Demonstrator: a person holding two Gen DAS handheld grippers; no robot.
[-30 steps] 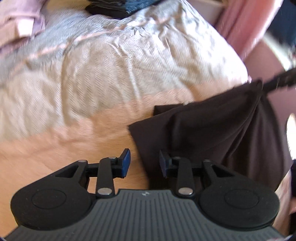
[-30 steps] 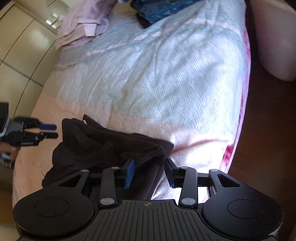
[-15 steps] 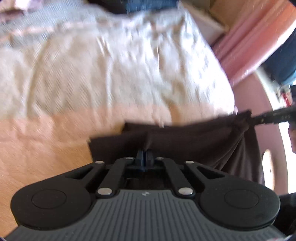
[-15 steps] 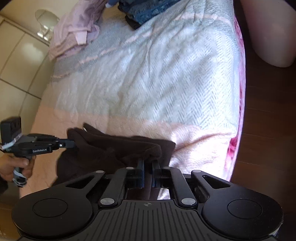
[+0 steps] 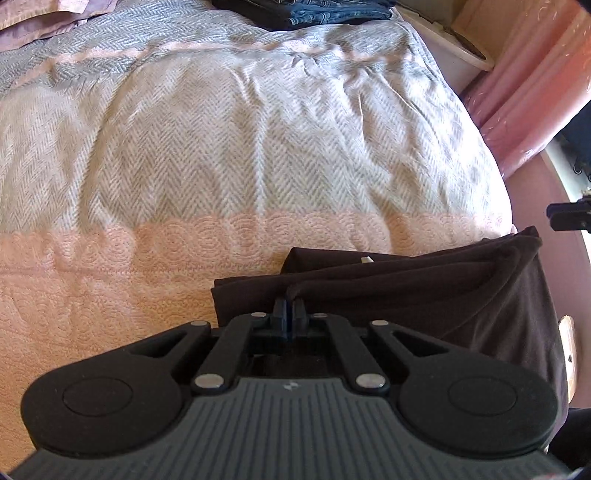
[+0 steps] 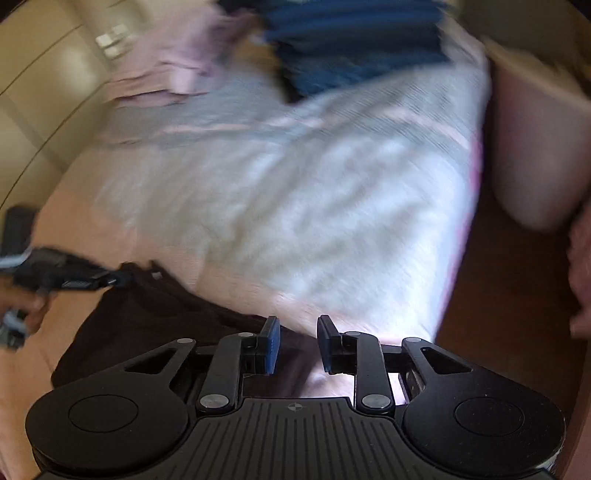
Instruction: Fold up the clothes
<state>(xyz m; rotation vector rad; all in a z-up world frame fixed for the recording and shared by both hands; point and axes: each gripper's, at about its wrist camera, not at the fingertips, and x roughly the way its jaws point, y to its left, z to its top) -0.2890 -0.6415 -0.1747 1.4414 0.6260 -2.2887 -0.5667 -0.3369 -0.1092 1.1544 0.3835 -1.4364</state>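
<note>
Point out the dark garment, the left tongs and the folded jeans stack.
dark garment (image 5: 424,291), left wrist view, upper folded layer.
left tongs (image 5: 289,308), left wrist view, shut tips pinching the fabric.
folded jeans stack (image 5: 321,11), left wrist view, front edge.

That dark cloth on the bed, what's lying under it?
The dark cloth lies on the pink quilted strip of the bedspread, pinched by the left gripper. Its right side hangs over the bed's edge. Whatever might lie beneath its folds is covered.

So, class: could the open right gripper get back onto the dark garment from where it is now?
Probably yes. The right gripper is open and holds nothing, and the dark garment lies just ahead to its left on the bed with nothing between. The view is blurred.
</note>
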